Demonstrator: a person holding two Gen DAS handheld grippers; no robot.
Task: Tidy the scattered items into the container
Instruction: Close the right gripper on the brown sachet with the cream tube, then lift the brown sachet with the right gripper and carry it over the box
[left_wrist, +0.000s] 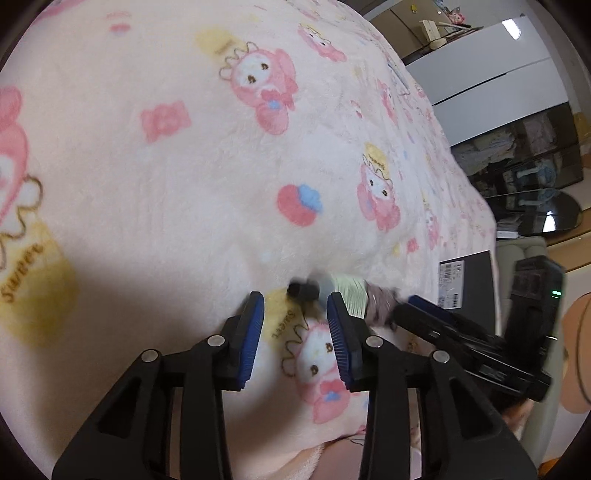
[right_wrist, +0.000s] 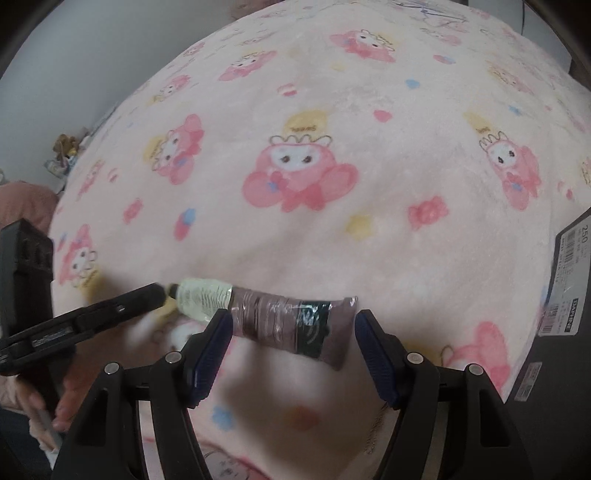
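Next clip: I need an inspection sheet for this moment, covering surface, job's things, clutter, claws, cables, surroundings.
Surface: pink cartoon-print blanket over a bed.
Job's things: tube lying flat on the blanket; dark box with barcode labels at the right edge.
Clutter: nothing seen.
Claws: left claw open, nothing between its pads, its tip by the tube's cap; right claw open, straddling the tube, pads apart from it.
Cables: nothing seen.
Surroundings: white cabinet, dark shelves.

Blanket (right_wrist: 369, 92) fuzzy fleece cloth; tube (right_wrist: 280, 321) glossy, crinkled plastic w/ film wrap
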